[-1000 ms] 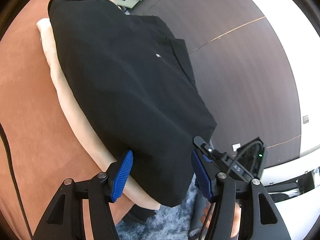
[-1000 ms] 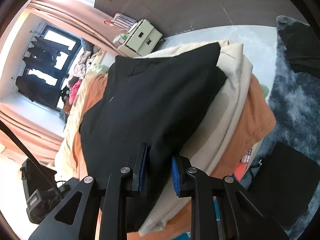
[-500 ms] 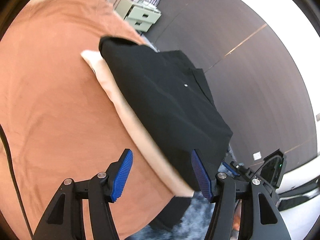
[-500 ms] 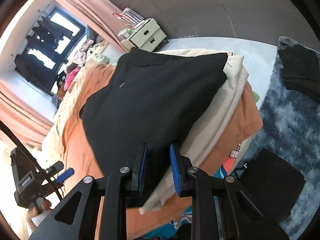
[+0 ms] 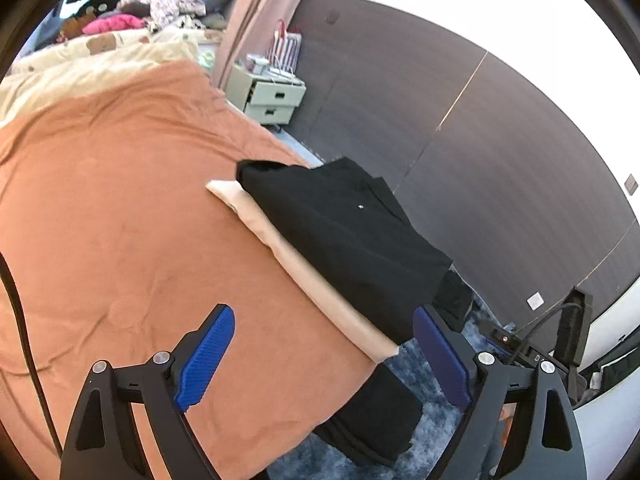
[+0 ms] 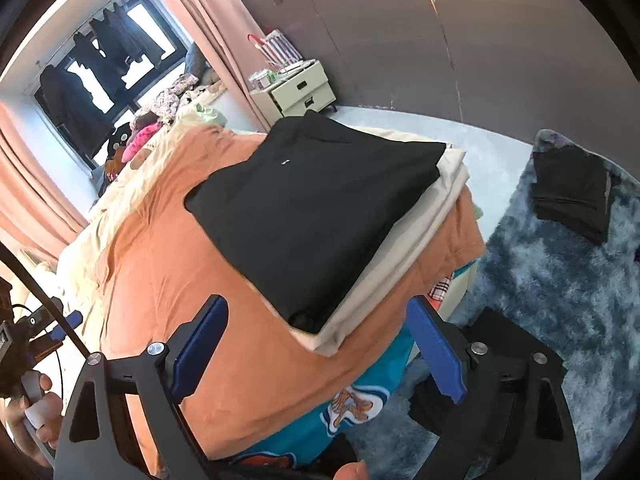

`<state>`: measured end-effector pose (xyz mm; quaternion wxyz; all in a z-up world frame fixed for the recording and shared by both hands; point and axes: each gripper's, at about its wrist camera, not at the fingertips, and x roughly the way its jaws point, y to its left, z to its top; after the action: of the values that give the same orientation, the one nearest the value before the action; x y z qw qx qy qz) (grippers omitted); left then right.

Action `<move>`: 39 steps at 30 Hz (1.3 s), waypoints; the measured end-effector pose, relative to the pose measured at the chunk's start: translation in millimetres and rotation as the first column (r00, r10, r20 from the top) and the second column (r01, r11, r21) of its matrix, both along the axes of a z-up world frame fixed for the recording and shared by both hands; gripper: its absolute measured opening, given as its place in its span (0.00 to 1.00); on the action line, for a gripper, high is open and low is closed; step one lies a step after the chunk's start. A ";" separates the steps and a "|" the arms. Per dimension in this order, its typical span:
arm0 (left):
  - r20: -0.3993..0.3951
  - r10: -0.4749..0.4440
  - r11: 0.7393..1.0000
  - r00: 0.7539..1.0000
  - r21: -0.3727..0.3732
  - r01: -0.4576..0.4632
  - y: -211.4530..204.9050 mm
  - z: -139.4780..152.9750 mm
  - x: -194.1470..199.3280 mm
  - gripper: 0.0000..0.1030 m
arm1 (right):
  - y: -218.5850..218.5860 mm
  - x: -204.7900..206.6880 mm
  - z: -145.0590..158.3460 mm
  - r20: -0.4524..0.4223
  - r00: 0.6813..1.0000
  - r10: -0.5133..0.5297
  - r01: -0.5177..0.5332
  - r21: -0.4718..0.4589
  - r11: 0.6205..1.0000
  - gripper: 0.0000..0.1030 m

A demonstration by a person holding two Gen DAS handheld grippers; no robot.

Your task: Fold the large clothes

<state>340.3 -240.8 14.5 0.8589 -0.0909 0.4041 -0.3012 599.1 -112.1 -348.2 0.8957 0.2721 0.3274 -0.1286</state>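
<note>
The far end of the bed (image 5: 120, 208) is cut off by the picture edge, and the dark things on the blue rug (image 6: 560, 280) beside it are hard to make out. A folded black shirt (image 6: 316, 208) lies on a folded cream cloth (image 6: 404, 256) at the bed's near corner, with a small pale drawer chest (image 6: 300, 90) past it by the wall. The left gripper (image 5: 324, 344) and right gripper (image 6: 316, 340) have both just been opening, and now their jaws stand wide with nothing between them, a little way back from the shirt.
</note>
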 end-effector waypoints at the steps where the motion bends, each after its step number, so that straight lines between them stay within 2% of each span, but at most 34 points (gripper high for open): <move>1: 0.013 0.001 1.000 1.000 -0.005 -0.001 7.3 4.2 -7.5 0.89 | 6.8 -9.0 2.5 0.003 1.000 -0.005 0.005 -0.004 1.000 0.87; 3: 0.052 -0.001 1.000 0.999 0.006 0.000 15.9 10.3 -20.4 0.89 | 20.4 -28.7 7.7 0.027 0.999 -0.017 0.017 -0.027 0.999 0.90; 5: 0.108 -0.008 0.999 0.994 0.043 0.003 25.5 16.3 -38.1 0.89 | 34.6 -47.5 11.6 0.049 0.999 -0.015 0.018 -0.061 0.998 1.00; 7: 0.157 -0.015 0.997 0.987 0.075 0.003 33.7 22.2 -55.4 0.89 | 52.3 -66.3 11.8 0.068 0.998 -0.001 0.006 -0.079 0.997 1.00; 9: 0.188 -0.015 0.997 0.982 0.076 0.001 45.0 27.7 -73.4 0.90 | 68.1 -81.3 13.1 0.073 0.997 0.017 -0.009 -0.102 0.995 1.00; 13: 0.219 -0.015 0.999 0.976 0.041 0.006 68.3 38.2 -110.3 0.90 | 92.4 -103.8 16.4 0.073 0.997 0.039 -0.027 -0.156 0.987 1.00; 20: 0.269 0.010 0.998 0.963 0.050 -0.025 93.6 48.4 -178.3 1.00 | 122.1 -142.3 17.6 0.100 0.991 0.085 -0.067 -0.170 0.983 1.00; 26: 0.309 0.048 0.993 0.950 0.084 -0.078 106.4 51.6 -229.1 1.00 | 134.2 -177.4 17.8 0.107 0.986 0.130 -0.109 -0.180 0.978 1.00; 34: 0.351 0.106 0.989 0.930 0.062 -0.137 132.3 52.8 -287.7 1.00 | 152.2 -212.9 26.8 0.104 0.975 0.198 -0.170 -0.232 0.958 1.00; 37: 0.361 0.121 0.987 0.925 0.054 -0.151 140.4 48.3 -306.8 1.00 | 163.2 -225.7 27.5 0.125 0.957 0.261 -0.228 -0.226 0.947 1.00; 39: 0.370 0.132 0.986 0.920 0.048 -0.161 145.4 44.2 -320.0 1.00 | 169.6 -232.2 27.7 0.124 0.950 0.285 -0.247 -0.255 0.935 1.00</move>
<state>20.3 -95.5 58.7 0.9421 -0.0299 0.2407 -0.2315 366.9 57.5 -320.5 0.9540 0.1258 0.2713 -0.0217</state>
